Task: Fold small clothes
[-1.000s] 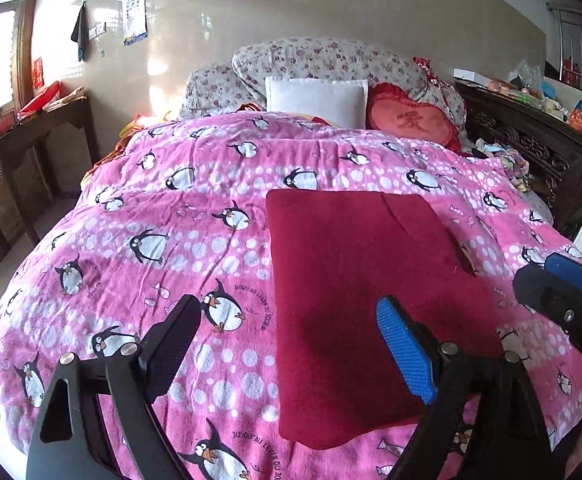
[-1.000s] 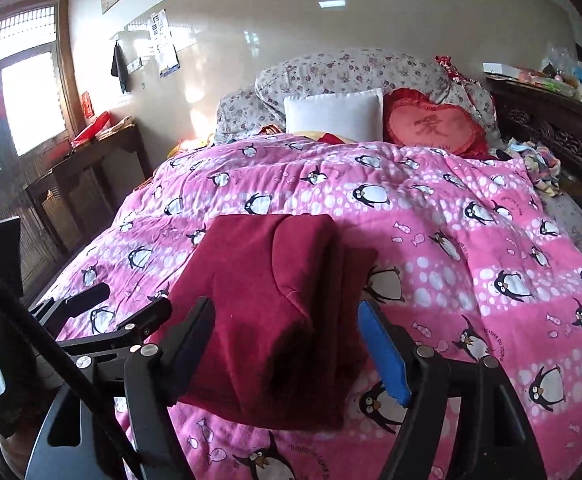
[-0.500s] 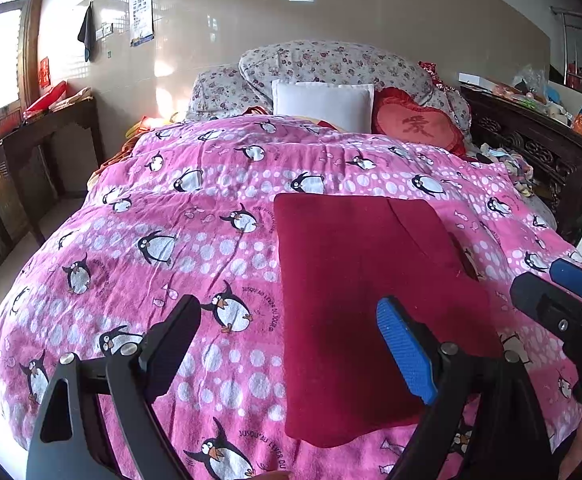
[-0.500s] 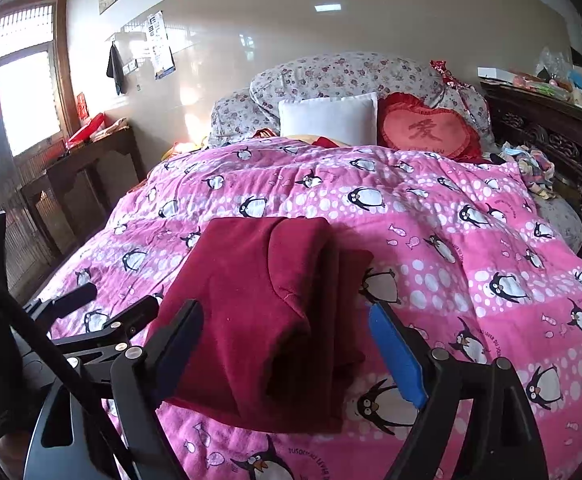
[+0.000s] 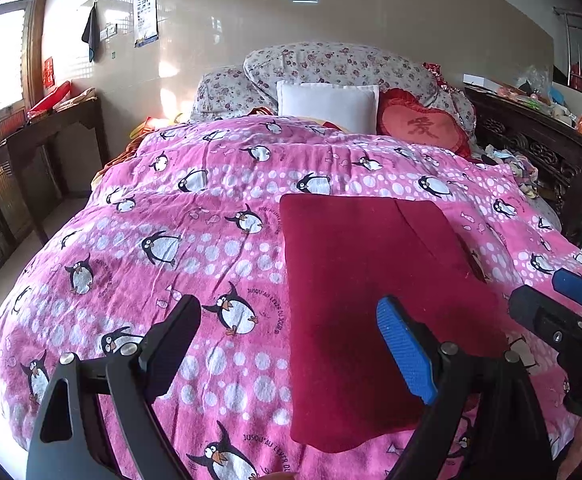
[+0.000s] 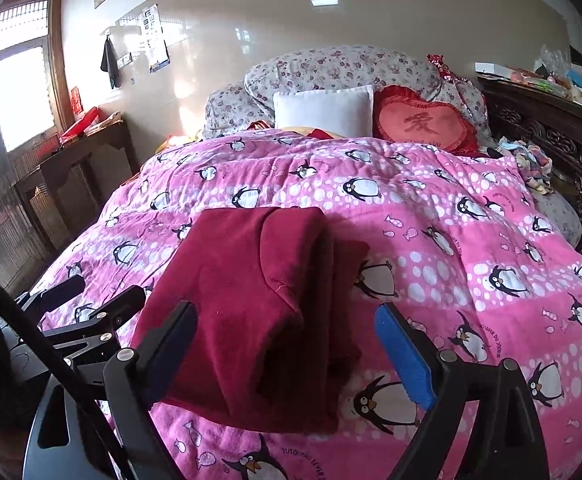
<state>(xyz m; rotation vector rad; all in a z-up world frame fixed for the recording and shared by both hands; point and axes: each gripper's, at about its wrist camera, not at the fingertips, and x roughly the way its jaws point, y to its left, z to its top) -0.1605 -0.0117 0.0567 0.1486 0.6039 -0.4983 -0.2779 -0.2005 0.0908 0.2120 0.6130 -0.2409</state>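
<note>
Pink penguin quilt (image 5: 219,216) is covering the whole bed, w/ a white pillow (image 5: 329,106) and a red heart cushion (image 5: 423,130) sitting at the headboard end. Left wrist view: I'm holding my left gripper (image 5: 287,340) w/ jaws wide apart, nothing between them, hovering above the near edge of the quilt. Dark red garment (image 5: 371,288) is lying flat as a folded rectangle, long axis running away from me toward the pillows, and it's sitting ahead and to the right of centre, so only my blue finger is over it while the black one is hanging over bare quilt. My right gripper (image 5: 551,304) is poking in at the right edge, just beside the garment's right side. Right wrist view: right gripper (image 6: 287,340) is also spread wide and gripping nothing, and here the garment (image 6: 251,300) is lying nearly centred between the fingers, slightly left, its near hem just ahead of the fingertips, w/ stacked layers showing along its right side. Left gripper (image 6: 91,304) is showing low on the left, beside the garment's left edge. Judging by this, the right one is lined up better for the near hem; the next fold prob. needs me lifting that hem and carrying it along the long axis toward the far end.
</note>
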